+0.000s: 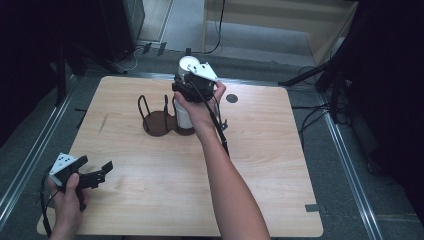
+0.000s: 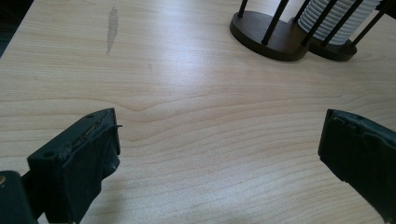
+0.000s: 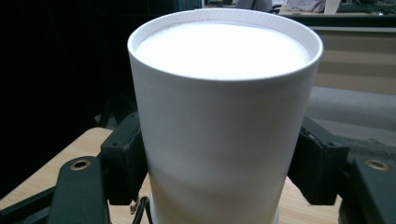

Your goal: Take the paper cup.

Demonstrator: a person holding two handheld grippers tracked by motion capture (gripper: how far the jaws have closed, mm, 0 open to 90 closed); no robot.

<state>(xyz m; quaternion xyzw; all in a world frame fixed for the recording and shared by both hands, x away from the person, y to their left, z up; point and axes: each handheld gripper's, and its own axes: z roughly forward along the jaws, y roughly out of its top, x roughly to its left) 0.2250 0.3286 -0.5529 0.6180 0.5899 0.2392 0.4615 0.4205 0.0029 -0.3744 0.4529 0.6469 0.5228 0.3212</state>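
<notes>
desk: light wood, carries dark wire rack at centre | white cup: upright above rack's stack of cups, clamped in right gripper | left gripper: jaws apart, nothing between, near desk's front-left corner

We find no legible text, label, brand, number or sign. White paper cup: plain wall, unprinted. Light wooden table: bare grain, one pale scuff, one dark round mark, no writing. Grey three-cornered plate on left gripper: small dark dots, too small for us to read.
</notes>
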